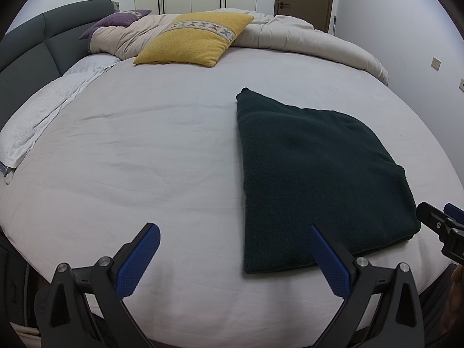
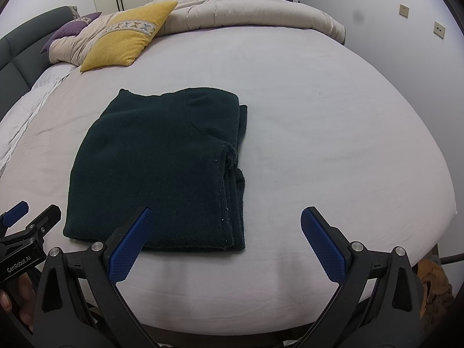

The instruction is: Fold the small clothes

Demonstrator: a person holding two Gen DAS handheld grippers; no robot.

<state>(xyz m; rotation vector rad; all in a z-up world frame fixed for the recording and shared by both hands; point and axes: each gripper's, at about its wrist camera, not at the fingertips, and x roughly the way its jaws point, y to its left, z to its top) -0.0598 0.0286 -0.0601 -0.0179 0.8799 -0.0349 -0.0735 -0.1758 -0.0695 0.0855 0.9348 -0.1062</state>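
Dark-green folded sweater (image 2: 156, 174) on bed (image 2: 319, 145), grippers empty

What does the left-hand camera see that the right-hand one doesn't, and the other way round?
Only the left wrist view shows the white towel along the bed's left edge in full, and the door handle. Only the right wrist view shows the dark green sweater's stacked folded layers along its right edge, and the "GenRobot.AI" lettering on the left gripper. Both show the folded sweater flat on the bed sheet, the yellow pillow, the beige duvet, and both grippers open and empty, including the right gripper.
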